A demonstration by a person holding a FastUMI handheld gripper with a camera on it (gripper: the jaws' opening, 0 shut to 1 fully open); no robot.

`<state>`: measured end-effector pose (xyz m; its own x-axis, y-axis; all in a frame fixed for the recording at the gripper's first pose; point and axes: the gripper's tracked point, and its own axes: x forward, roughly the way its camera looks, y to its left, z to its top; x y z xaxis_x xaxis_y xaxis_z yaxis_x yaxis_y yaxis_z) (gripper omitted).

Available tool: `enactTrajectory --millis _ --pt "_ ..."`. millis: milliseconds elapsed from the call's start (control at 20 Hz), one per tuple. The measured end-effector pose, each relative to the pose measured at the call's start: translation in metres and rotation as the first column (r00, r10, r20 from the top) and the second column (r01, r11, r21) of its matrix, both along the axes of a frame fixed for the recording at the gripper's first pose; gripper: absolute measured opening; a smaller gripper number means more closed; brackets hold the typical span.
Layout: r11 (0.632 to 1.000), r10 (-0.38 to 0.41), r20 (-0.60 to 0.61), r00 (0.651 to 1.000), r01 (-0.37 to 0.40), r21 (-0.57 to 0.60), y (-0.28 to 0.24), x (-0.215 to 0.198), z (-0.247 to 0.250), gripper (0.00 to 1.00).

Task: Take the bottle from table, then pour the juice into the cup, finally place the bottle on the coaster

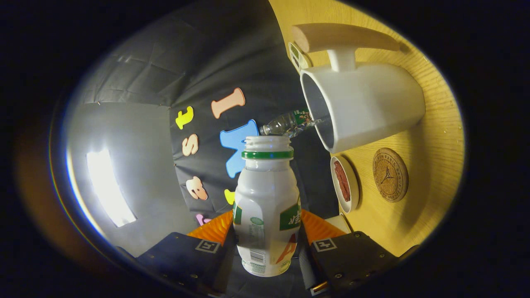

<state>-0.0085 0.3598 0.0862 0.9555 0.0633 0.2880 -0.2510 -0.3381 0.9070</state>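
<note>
Black cloth wall, wooden table, bright light panel.

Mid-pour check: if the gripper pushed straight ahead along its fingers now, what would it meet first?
Probably nothing nearby: beyond the held bottle, its mouth points past the cup rim toward the booth wall. Depth unclear.

The bottle is smooth, glossy plastic with a paper-like label, clamped by the gripper on both sides. Beyond it the cup looks matt and smooth — its handle pale wood. Beside the cup lies a rough cork coaster on the grained wooden table.
</note>
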Motion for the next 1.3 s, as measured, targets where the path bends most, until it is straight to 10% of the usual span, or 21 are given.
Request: enactTrajectory --millis 1300 --pt "0.992 -0.030 -0.015 0.999 0.031 0.125 -0.012 0.005 0.015 0.66"
